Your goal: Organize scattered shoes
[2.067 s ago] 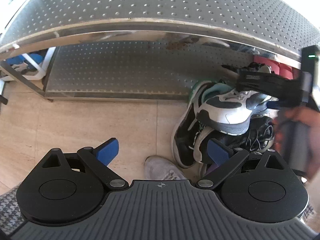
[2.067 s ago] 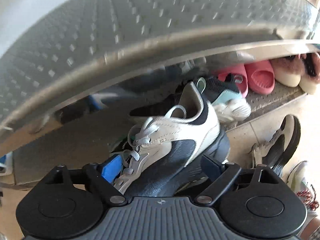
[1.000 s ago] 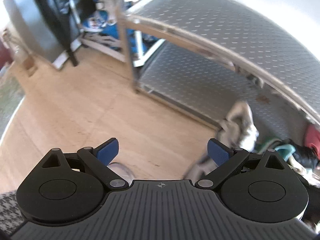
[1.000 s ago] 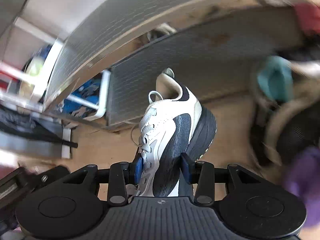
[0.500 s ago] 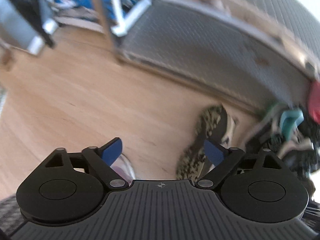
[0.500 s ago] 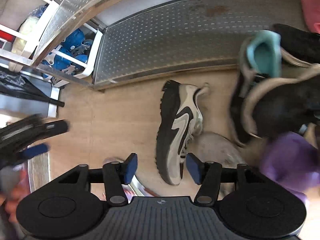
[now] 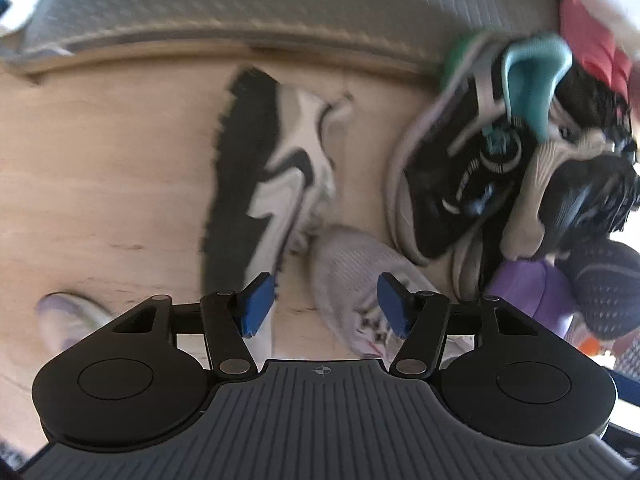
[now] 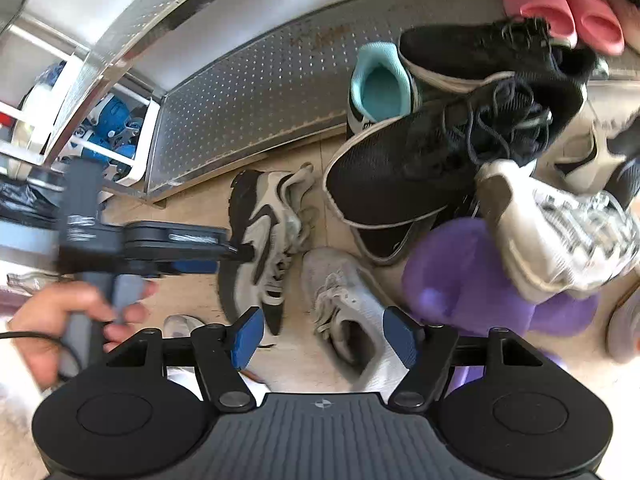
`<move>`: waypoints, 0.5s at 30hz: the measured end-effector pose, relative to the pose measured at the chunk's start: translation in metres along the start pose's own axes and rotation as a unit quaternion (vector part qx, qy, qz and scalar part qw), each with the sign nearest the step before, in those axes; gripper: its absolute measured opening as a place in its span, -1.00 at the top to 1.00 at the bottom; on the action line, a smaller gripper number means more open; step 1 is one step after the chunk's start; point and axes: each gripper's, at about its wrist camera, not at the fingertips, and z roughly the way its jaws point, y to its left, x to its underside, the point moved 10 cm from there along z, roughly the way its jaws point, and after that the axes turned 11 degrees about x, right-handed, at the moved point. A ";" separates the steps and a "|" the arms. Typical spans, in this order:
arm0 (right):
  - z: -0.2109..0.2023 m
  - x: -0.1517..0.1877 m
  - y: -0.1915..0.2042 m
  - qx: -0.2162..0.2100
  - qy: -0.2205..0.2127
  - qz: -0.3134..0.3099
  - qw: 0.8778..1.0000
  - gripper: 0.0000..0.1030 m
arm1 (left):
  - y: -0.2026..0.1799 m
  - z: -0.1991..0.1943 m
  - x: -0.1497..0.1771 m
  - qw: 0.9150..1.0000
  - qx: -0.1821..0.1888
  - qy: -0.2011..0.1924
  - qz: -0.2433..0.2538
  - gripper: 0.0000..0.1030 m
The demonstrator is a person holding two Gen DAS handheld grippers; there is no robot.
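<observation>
A white and dark sneaker [image 7: 268, 184] lies on its side on the wood floor before the metal shoe rack [image 8: 256, 92]; it also shows in the right wrist view [image 8: 260, 236]. A light grey sneaker [image 8: 344, 304] lies beside it, also in the left wrist view [image 7: 356, 268]. My left gripper [image 7: 326, 306] is open and empty, low over both shoes. My right gripper [image 8: 324, 338] is open and empty above the grey sneaker. The left gripper [image 8: 192, 248] shows from the side by the white and dark sneaker.
A pile of shoes lies to the right: a black sneaker [image 8: 420, 168], a teal-lined shoe [image 8: 380, 84], a purple clog [image 8: 472, 280], a white sneaker [image 8: 560, 228]. Pink slippers [image 8: 560, 4] sit on the rack's lower shelf. Another shoe toe [image 7: 68, 316] lies at left.
My right gripper opened and let the white and dark sneaker drop onto the floor, then pulled back. My left gripper swung right and down toward the two shoes.
</observation>
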 end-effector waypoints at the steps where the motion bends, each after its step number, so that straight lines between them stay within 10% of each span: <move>1: 0.000 -0.001 -0.002 0.001 -0.001 0.002 1.000 -0.33 | 0.003 0.005 0.001 1.000 -0.012 0.004 0.008 -0.20; 7: -0.002 -0.006 -0.014 0.010 -0.006 0.010 1.000 -0.33 | 0.041 -0.009 -0.006 0.994 -0.102 -0.031 0.014 0.40; 11: 0.003 -0.007 -0.010 0.007 -0.004 0.011 1.000 -0.33 | 0.101 -0.064 -0.014 0.960 -0.264 -0.095 0.002 -0.33; 15: 0.006 -0.005 -0.002 0.000 -0.001 0.005 1.000 -0.33 | 0.136 -0.099 -0.021 0.967 -0.151 -0.164 -0.121 -0.52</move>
